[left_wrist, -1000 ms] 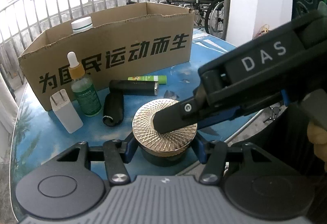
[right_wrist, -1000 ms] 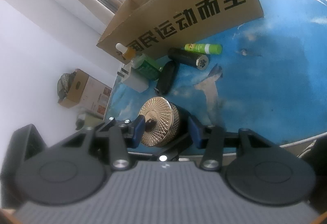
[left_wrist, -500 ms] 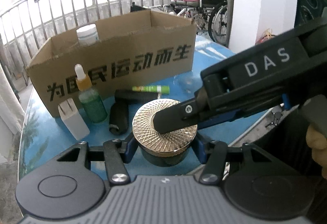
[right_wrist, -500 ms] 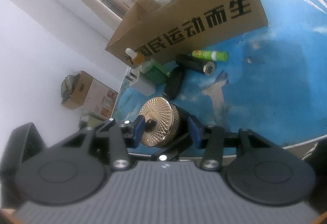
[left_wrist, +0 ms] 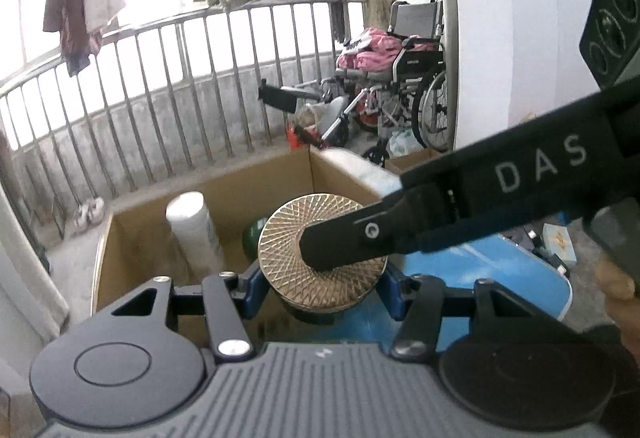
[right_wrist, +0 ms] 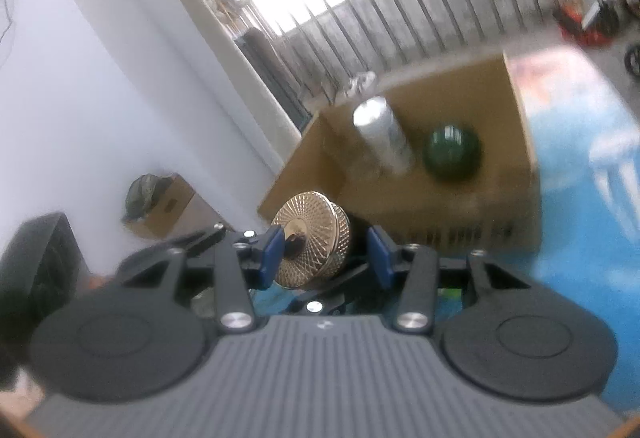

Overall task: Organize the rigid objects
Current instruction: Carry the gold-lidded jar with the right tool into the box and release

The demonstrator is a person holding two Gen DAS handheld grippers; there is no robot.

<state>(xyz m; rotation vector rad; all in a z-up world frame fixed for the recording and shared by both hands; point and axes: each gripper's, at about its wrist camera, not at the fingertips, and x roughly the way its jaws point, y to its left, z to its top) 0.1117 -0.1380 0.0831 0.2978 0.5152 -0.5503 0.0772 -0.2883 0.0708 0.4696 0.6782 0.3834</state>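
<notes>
Jar [left_wrist: 324, 258] is being clamped by both grippers: left gripper [left_wrist: 322, 292] across its body, right gripper [right_wrist: 326, 252] top-to-bottom; it should be kept level over the cardboard box [left_wrist: 224, 194].

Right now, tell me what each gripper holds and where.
Both hold one gold-lidded jar. The left gripper clamps its dark body from the sides; the right gripper clamps it top to bottom, one finger across the lid.

right view blurred | jar [left_wrist: 320, 312] body mostly hidden | box [left_wrist: 132, 270] front cut off
</notes>
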